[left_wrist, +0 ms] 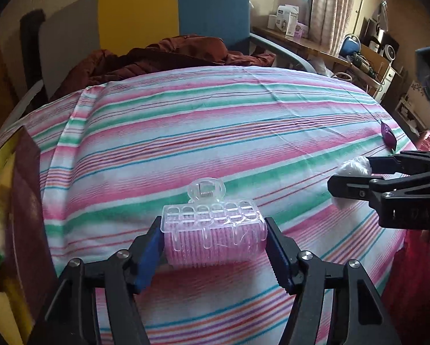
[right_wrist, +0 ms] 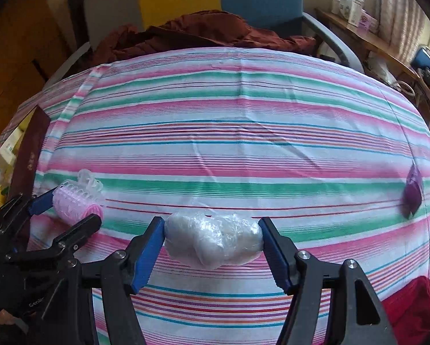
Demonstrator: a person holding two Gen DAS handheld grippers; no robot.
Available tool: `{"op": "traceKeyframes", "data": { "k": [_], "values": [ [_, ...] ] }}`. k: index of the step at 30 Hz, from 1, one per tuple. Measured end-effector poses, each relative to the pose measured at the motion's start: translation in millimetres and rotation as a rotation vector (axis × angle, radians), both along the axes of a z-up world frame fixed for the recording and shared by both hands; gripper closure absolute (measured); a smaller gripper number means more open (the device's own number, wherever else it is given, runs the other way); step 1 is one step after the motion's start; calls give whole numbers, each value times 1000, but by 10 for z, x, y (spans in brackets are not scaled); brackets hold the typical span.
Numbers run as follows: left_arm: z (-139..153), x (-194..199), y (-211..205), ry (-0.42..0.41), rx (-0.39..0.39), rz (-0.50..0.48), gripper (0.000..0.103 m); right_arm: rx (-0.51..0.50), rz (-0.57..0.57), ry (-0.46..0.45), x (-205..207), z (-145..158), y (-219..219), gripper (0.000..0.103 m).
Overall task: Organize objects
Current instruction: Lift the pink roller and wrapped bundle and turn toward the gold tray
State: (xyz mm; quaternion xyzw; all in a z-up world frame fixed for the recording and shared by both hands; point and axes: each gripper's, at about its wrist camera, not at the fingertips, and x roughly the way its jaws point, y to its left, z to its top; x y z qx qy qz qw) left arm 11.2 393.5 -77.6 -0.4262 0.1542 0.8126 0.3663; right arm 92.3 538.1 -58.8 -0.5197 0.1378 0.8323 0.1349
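On the striped bedsheet point(left_wrist: 215, 120), near edge: one pink hair roller point(left_wrist: 215, 241) with a clear plastic clip cover, lying on its side between the blue pads of the left tool point(left_wrist: 215, 247), which is clamped on its two ends. Judged light, hollow and springy; the bristled barrel should grip well, while the clear clip looks brittle, so the end faces are the better hold. Beside it to the right: one wad of white stuff wrapped in clear film point(right_wrist: 213, 241), clamped end to end in the right tool point(right_wrist: 212, 244). Judged very light, soft and compressible, with slippery film; a squeeze across its length suits it. Also present: a small purple packet point(right_wrist: 413, 191) well apart at the sheet's right edge; a dark red box point(left_wrist: 25, 201) at left holding yellow items; a rumpled maroon garment point(left_wrist: 163, 57) at the far side. The two tools stand close together, so each may obstruct the other.
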Motion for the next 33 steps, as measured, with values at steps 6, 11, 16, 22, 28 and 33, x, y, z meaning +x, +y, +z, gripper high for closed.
{"op": "traceKeyframes", "data": {
  "k": [6, 11, 16, 22, 28, 33],
  "values": [
    [62, 142, -223, -8, 5, 2, 36, 32, 62, -57, -62, -101, -128, 36],
    [154, 231, -347, -7, 27, -10, 36, 63, 66, -84, -85, -156, -145, 36],
    [274, 214, -546, 5, 52, 1, 36, 91, 71, -98, -90, -164, -164, 36],
    [471, 143, -942, 18, 98, 59, 36, 114, 77, -138, -110, -230, -192, 41],
    [607, 74, -1358, 32, 136, 120, 36, 147, 70, -124, -101, -183, -226, 42],
    [718, 4, -1746, 42, 165, 187, 36, 142, 54, -71, -65, -27, -300, 42]
  ]
}}
